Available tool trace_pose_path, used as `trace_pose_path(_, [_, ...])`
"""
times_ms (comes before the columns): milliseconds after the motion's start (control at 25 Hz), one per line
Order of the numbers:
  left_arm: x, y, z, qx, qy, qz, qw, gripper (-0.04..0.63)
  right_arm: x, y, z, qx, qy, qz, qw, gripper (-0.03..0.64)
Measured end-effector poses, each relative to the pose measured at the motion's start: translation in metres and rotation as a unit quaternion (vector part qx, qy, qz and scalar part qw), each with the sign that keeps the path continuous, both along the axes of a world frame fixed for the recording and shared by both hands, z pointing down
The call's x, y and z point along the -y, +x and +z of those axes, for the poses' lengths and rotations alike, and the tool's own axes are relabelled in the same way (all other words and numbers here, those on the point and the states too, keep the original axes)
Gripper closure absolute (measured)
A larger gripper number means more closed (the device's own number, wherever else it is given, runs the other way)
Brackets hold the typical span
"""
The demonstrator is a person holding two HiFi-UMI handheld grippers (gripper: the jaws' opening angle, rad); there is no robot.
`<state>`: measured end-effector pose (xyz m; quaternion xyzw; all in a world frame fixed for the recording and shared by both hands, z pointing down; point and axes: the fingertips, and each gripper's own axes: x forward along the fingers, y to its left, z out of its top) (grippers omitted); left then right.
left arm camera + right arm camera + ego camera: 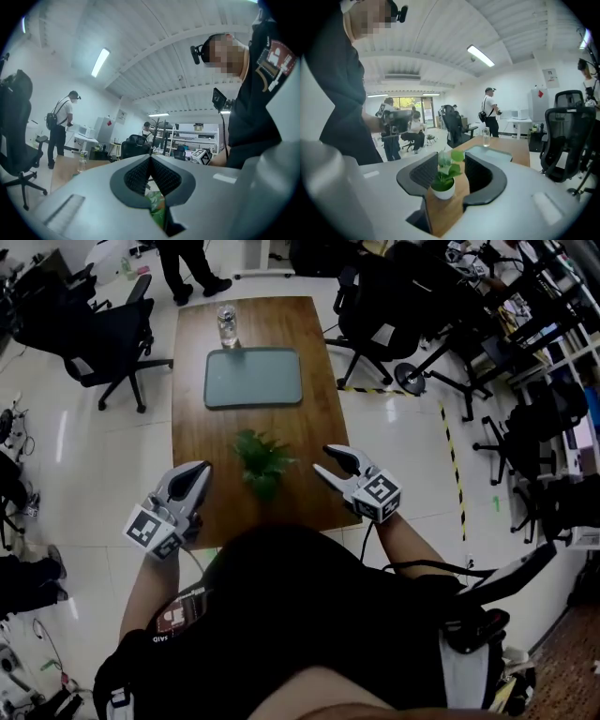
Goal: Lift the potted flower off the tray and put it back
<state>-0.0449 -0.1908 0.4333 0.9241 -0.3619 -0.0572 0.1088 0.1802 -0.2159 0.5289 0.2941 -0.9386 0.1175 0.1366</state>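
Looks half done, with potted flower [262,462] on desk [195,432], off tray [253,378]. Leaves the putting back. Grips nothing: left claw [199,471] clenched, right claw [330,461] parted.

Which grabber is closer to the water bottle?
Left. The left gripper is at the table's near-left edge, on the same side as the water bottle. The right gripper is at the near-right corner, farther across.

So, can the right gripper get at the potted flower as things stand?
Probably yes: the right gripper has its fingers apart, the potted flower stands on the table straight ahead of them, and nothing lies between.
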Motion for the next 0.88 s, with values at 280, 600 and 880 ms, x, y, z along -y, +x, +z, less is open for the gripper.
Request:
trace_pose_path(280, [-0.007,0.004,-0.037,-0.015,0.028,-0.014,0.9994,0.597,0.002,0.028,-0.076,0.072,0.03,0.037,0.996,0.603])
trace_pose_path(600, [-0.018,0.001,-0.051,-0.032,0.029,-0.034,0.9985,0.597,-0.003,0.041,-0.106,0.096,0.025,0.042,0.994,0.604])
trace_pose_path(880, [-0.03,0.005,-0.048,-0.056,0.018,-0.021,0.998,0.598,-0.012,0.027,-0.102,0.082,0.025,0.013,0.996,0.603])
